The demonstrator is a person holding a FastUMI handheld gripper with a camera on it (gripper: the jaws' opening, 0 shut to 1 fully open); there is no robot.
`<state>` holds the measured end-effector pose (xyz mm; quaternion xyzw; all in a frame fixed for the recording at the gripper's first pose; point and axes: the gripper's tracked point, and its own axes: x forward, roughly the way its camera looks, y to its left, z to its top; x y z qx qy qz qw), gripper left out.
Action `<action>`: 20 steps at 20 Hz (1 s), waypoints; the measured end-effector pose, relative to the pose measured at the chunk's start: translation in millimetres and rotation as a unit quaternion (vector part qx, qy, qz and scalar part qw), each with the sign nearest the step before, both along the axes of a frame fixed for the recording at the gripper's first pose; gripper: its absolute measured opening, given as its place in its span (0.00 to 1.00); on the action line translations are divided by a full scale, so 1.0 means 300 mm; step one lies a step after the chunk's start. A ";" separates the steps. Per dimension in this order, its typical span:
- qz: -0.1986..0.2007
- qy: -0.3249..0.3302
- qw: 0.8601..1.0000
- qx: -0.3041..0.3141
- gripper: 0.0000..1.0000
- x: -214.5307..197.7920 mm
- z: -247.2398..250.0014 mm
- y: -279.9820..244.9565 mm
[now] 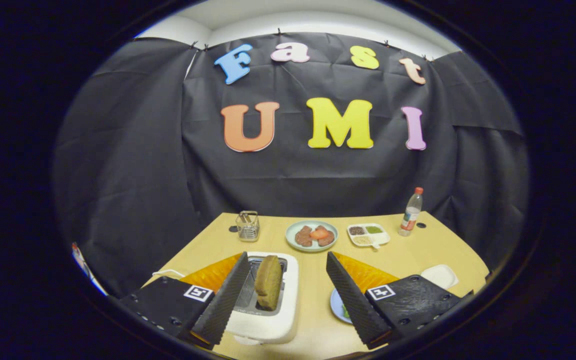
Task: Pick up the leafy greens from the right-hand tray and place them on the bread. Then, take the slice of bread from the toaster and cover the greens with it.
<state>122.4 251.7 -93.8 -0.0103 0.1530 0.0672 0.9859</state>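
Brown and dry-looking, the slice of bread (268,281) stands on edge in the slot of the white toaster (267,305), its top half poking well clear of the housing. The gripper (288,290) is spread wide and holds nothing; the slice sits just inside the left finger, with the right finger well apart from it. I judge the slice light and fairly stiff but crumbly, so the place to take it is across its two flat faces near the exposed top, with gentle pressure (a hard squeeze could crack it). Beyond the fingers, a pale plate (311,235) carries brownish pieces, apparently bread, with something red on top. A scrap of green, probably the leafy greens (346,313), peeks out on a blue dish (337,306) beside the right finger, mostly hidden.
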 end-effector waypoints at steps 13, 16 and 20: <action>0.010 0.122 0.992 -0.009 0.45 0.154 -0.214 0.100; 0.004 0.139 0.990 -0.018 0.21 0.153 -0.209 0.093; 0.007 0.142 0.990 -0.008 0.11 0.127 -0.162 0.098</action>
